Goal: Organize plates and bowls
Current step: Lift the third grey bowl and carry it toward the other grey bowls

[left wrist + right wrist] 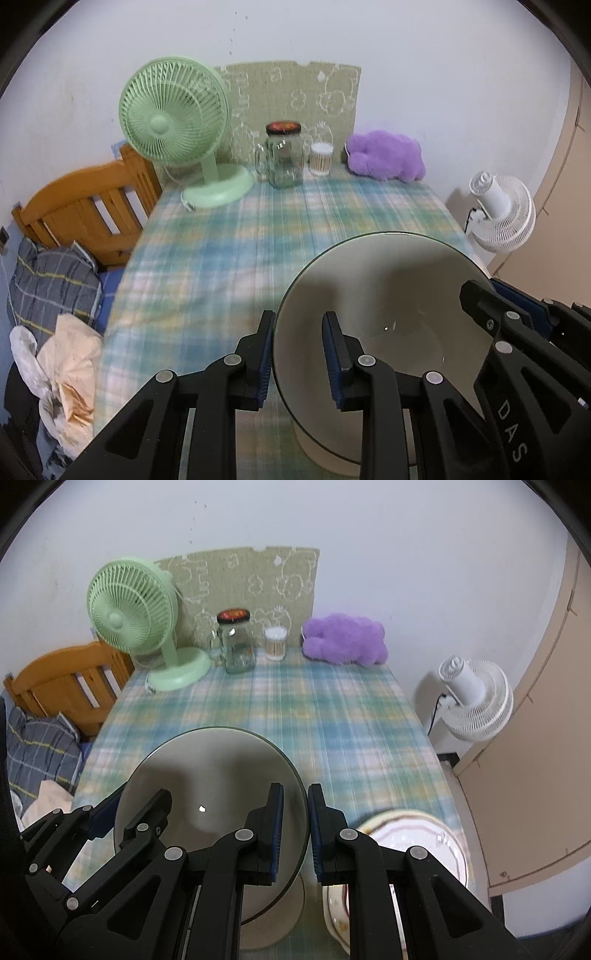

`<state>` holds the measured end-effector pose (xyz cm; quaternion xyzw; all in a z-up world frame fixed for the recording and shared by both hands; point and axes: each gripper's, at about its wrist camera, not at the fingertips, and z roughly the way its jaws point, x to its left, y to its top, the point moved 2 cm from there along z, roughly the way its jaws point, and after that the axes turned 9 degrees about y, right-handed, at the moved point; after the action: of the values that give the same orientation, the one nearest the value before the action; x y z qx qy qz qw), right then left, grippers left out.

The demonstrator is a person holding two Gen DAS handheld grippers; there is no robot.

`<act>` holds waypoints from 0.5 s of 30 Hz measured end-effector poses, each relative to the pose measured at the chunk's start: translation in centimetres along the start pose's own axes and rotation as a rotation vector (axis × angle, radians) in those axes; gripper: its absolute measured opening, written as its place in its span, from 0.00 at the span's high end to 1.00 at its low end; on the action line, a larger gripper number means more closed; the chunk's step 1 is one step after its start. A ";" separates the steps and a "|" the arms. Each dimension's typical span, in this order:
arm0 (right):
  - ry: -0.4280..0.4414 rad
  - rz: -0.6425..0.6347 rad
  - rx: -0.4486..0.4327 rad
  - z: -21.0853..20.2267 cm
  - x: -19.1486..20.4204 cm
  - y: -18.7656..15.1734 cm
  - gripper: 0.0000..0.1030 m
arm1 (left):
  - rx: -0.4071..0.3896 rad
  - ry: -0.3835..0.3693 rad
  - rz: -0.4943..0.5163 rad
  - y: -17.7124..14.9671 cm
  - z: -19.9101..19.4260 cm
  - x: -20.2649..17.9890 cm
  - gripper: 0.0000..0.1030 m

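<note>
A large cream bowl [384, 295] with a dark rim is held above the near end of the plaid table; it also shows in the right wrist view [214, 771]. My left gripper [299, 362] has its fingers on either side of the bowl's left rim, one inside and one outside. My right gripper [295, 830] clamps the bowl's right rim the same way, and it shows at the right edge of the left wrist view [491, 314]. A white plate [439, 842] with a brown wavy border lies on the table under the right gripper.
At the table's far end stand a green desk fan [173, 122], a glass mason jar [284, 155], a cup of cotton swabs [320, 158] and a purple plush toy [386, 155]. A wooden headboard [88, 206] and bedding lie left. A white floor fan [476, 698] stands right.
</note>
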<state>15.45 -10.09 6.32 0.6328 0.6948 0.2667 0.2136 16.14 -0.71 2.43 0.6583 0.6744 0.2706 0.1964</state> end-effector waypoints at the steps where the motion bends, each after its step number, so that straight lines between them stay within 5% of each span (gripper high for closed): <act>1: -0.003 0.000 0.008 0.1 -0.1 -0.6 0.84 | 0.007 -0.002 0.001 -0.4 0.1 0.0 0.77; 15: 0.000 0.012 0.117 2.5 -0.8 -4.6 0.84 | 0.094 -0.017 0.007 -4.0 2.5 -0.9 0.77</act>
<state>13.58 -10.86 1.43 0.6485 0.7054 0.2268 0.1745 14.60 -1.30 -2.13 0.6713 0.6825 0.2338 0.1699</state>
